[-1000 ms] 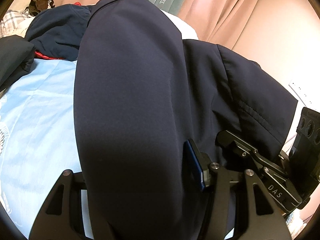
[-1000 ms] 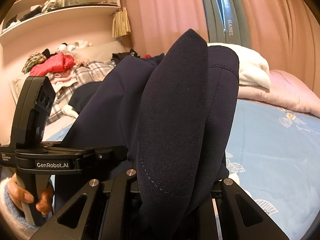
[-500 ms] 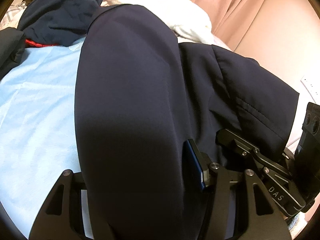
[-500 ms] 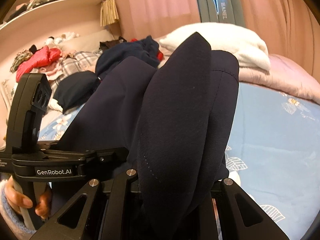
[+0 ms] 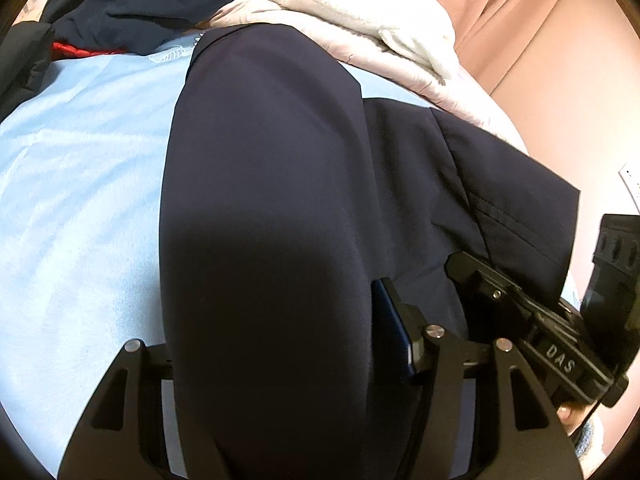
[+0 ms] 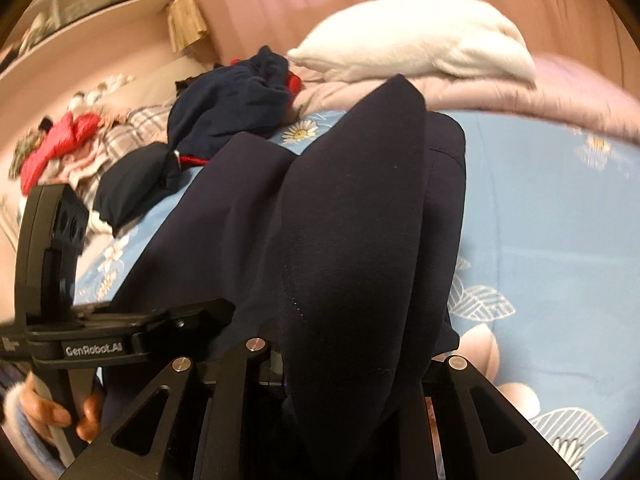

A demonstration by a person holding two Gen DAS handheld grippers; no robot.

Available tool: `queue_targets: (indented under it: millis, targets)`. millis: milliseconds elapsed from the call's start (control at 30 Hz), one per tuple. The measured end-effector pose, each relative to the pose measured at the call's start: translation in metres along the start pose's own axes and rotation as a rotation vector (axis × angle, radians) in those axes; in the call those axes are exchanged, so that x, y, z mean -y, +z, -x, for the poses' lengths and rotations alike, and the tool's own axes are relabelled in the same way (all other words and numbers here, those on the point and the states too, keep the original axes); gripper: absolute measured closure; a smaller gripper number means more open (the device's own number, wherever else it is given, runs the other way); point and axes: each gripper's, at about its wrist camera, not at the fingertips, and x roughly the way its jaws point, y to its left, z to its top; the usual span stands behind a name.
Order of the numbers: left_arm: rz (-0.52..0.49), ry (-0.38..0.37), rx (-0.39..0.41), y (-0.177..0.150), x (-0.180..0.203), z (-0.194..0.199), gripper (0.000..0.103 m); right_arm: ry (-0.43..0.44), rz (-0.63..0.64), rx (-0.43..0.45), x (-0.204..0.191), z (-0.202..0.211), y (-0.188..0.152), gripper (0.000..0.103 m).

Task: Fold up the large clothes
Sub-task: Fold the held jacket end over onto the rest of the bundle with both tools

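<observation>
Both grippers are clamped on the same dark navy garment (image 5: 260, 220), each with a fat fold of cloth bulging up between the jaws. Left gripper (image 5: 280, 360): jaws closed down on the fabric, only the blue pad on its right finger shows beside the bulge, the left fingertip is buried. Right gripper (image 6: 352, 360): same story, jaws pinched on a thick bunch, fingertips hidden under the cloth. The garment runs away from both jaws toward the far side of the bed (image 6: 560, 220), long axis roughly along the view direction, with a span of it stretched between the two grippers; in the right view the other gripper sits just left, in the left view just right, so the two holds are near each other on one edge. Neither hand is clearly nearer to the far end. Below and beyond is the light blue floral sheet; a crumpled navy heap (image 6: 232, 100) and a white blanket (image 6: 420, 36) sit well apart at the far side. Fabric looks smooth, matte, fairly heavy, stitched seam visible on the right-hand panel (image 5: 500, 208). My read: mid-carry of a fold, the held edge needs to travel forward and down onto the sheet. Risk: the thick bunches drop unevenly on release and leave a lumpy crease.
</observation>
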Motion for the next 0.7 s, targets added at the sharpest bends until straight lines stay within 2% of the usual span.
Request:
queue_targets:
  millis: [400, 467, 700]
  targets:
    - [0.023, -0.005, -0.018, -0.025, 0.004, 0.01, 0.04, 0.119, -0.261, -0.066, 0.039, -0.016, -0.008, 0.076]
    - [0.023, 0.0, -0.019, -0.026, 0.006, 0.013, 0.04, 0.124, -0.293, -0.081, 0.042, -0.018, -0.009, 0.071]
    - [-0.018, 0.059, 0.0, -0.047, 0.013, 0.037, 0.038, 0.135, -0.396, -0.076, 0.052, -0.011, -0.012, 0.068]
